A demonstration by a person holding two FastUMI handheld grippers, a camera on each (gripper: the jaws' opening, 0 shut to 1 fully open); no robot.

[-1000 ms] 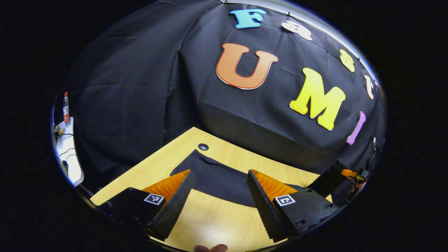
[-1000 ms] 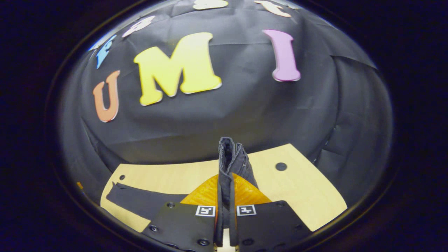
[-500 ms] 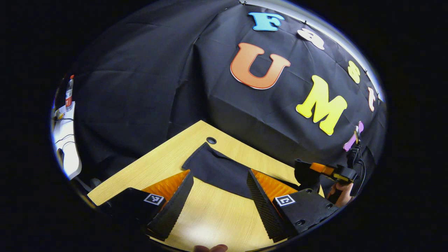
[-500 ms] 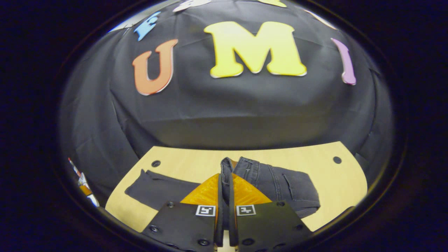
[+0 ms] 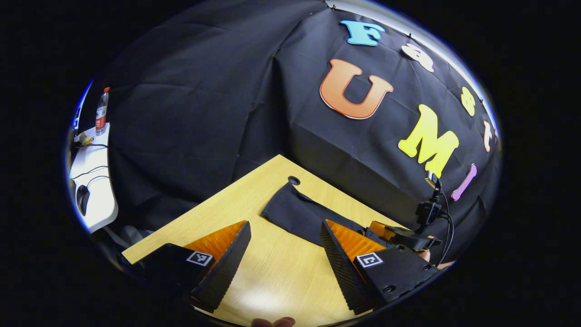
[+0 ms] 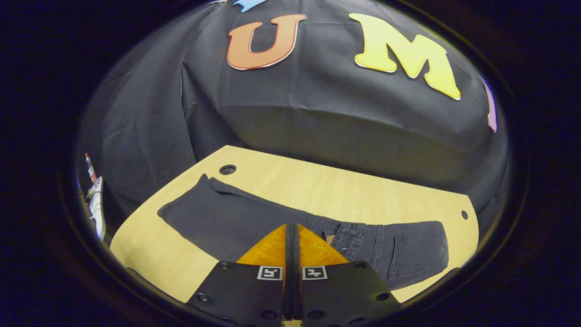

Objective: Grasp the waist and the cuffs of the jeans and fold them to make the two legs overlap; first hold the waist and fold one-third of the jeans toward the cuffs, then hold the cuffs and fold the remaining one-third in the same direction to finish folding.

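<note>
Now the jeans (image 6: 254,222) are lying on the surface (image 6: 345,190), waist end doubled over. Left gripper (image 5: 283,245) fingers are hanging spread above the surface; right gripper (image 6: 292,236) fingers are pressing together, whether on cloth I cannot tell.

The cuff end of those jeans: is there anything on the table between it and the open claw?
Nothing visible stands in the way. In the left gripper view, bare wooden table lies between the open left claw and the cuff end of the jeans. The table's cable hole lies just beyond the cuffs, not between.

My left cam looks along the light wooden worktop (image 5: 272,268) from low; right cam sits higher, both sharing the dark jeans (image 6: 236,222).
</note>
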